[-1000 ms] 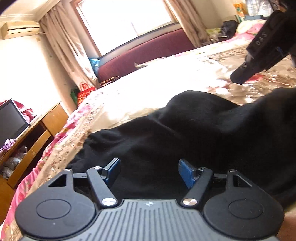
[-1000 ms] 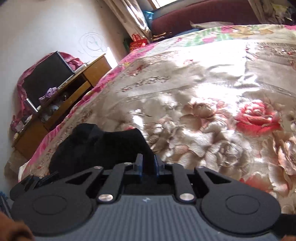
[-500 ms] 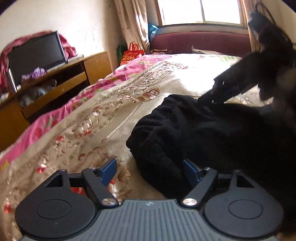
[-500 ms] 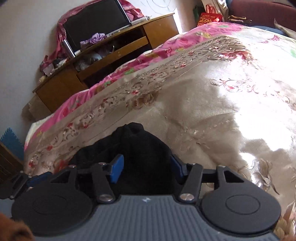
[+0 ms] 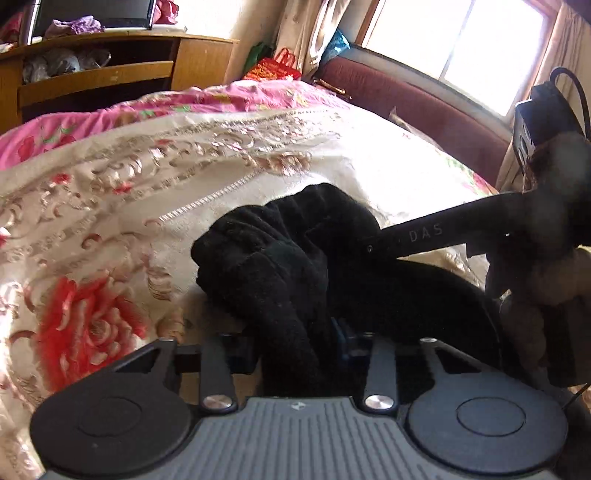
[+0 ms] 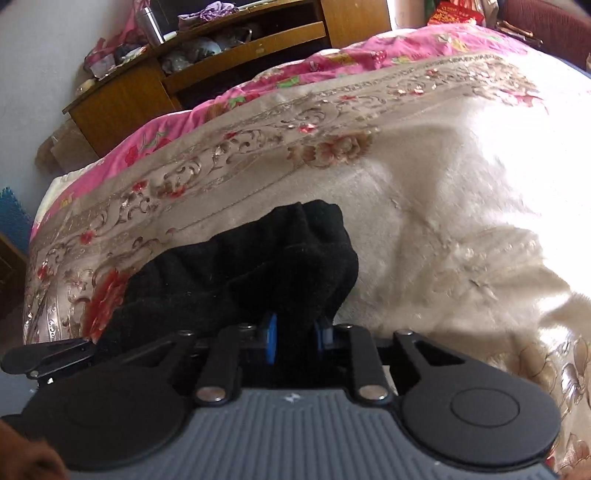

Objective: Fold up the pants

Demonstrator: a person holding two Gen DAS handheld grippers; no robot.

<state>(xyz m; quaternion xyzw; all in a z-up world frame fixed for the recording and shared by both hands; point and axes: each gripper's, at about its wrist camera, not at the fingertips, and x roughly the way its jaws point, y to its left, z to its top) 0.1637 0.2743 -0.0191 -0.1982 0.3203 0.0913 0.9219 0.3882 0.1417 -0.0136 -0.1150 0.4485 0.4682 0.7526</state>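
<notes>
The left tongs [image 5: 297, 345] have just been closing, and a thick fold of the black pants [image 5: 280, 258] now sits pinched between the pads. The right tongs [image 6: 295, 338] have just been closing too: their blue pads [image 6: 271, 341] press in on a bunch of the same black fabric, so both are clenched on the garment.

The pants lie bunched in a dark heap on the bed, on a cream satin bedspread [image 5: 110, 206] patterned with red roses and edged in pink.

Only the left wrist view takes in the other tool: the right tongs' black finger, with pale lettering on it, reaches in from the right and ends in the cloth near the top of the heap, with the person's hand [image 5: 554, 206] blurred behind it. That view alone also shows the bright window [image 5: 480, 48], the dark red headboard [image 5: 424, 110] beneath it, curtains and a red bag [image 5: 275, 66] by the wall.

The right wrist view gives a fuller look at the wooden TV stand [image 6: 207, 70] beside the bed, with its cluttered shelves and a metal flask [image 6: 149, 26] on top, and at a black piece of the left tool poking in at the lower left. A blue mat [image 6: 13, 216] shows on the floor at the left edge.
</notes>
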